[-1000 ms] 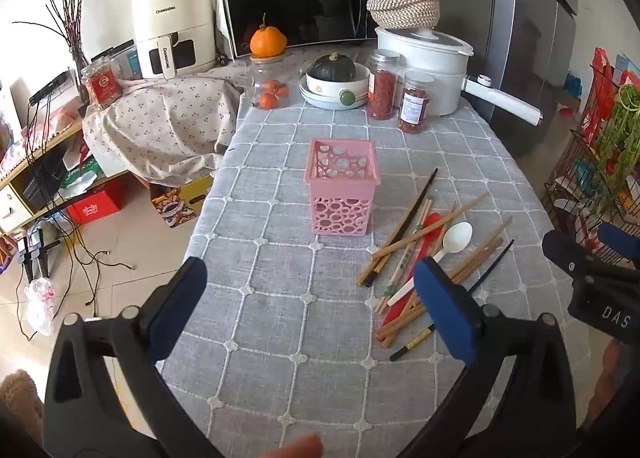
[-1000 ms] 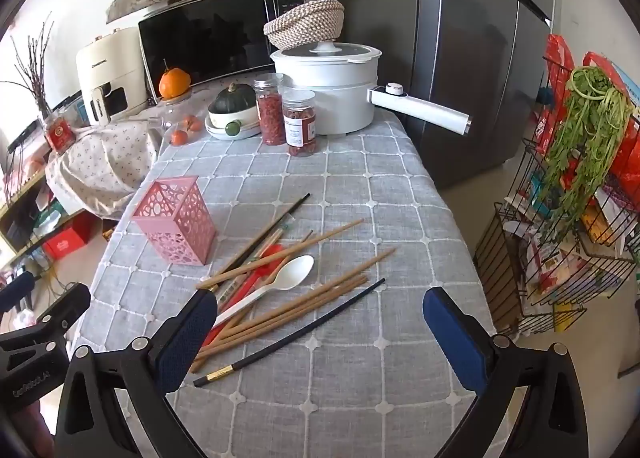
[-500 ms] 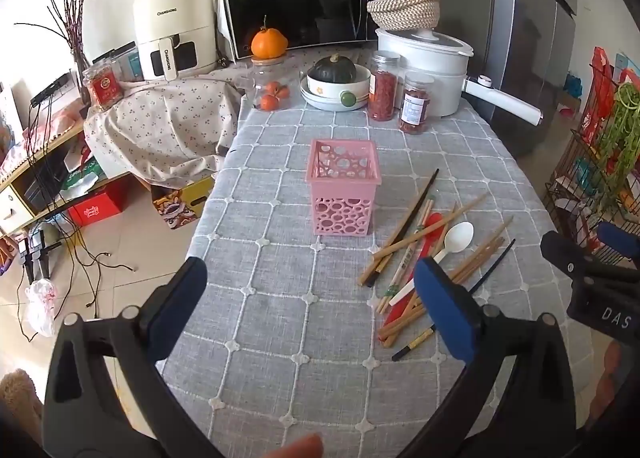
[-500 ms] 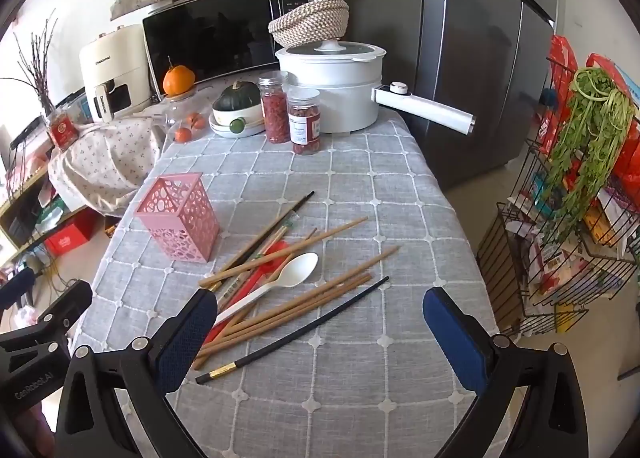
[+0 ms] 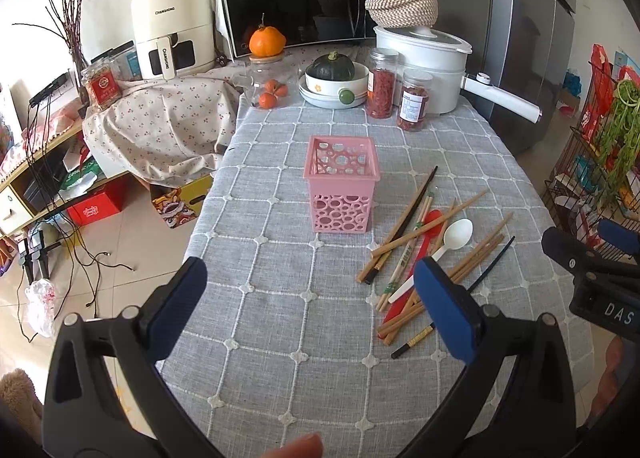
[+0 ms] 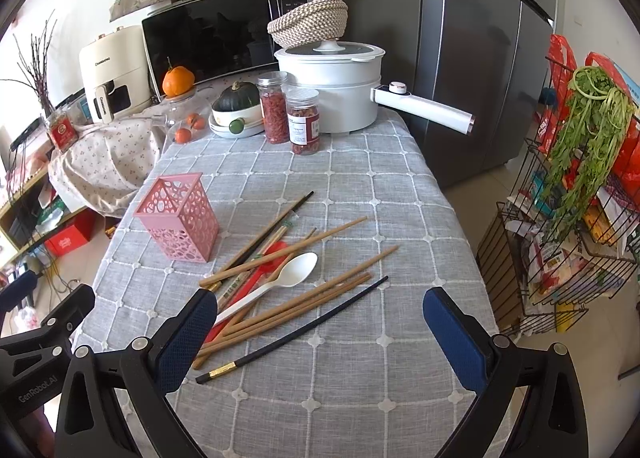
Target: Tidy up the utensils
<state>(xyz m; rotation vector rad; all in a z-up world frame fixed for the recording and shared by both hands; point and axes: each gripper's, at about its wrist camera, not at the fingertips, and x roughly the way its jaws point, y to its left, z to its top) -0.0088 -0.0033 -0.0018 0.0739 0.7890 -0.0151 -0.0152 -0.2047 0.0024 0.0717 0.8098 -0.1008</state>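
Observation:
A pink perforated holder stands upright and empty on the grey checked tablecloth; it also shows in the right wrist view. To its right lies a loose pile: several wooden chopsticks, a white spoon, a red spoon under them, and a dark chopstick with a gold band. The pile shows in the left wrist view too. My left gripper is open and empty above the near cloth. My right gripper is open and empty just above the pile's near end.
At the table's far end stand a white pot with a long handle, two red-filled jars, a bowl with a squash and a microwave. A wire rack stands right of the table; a fridge stands behind.
Both grippers have drifted slightly forward and stayed open. The right wrist view has risen a little. Nothing on the table has moved.

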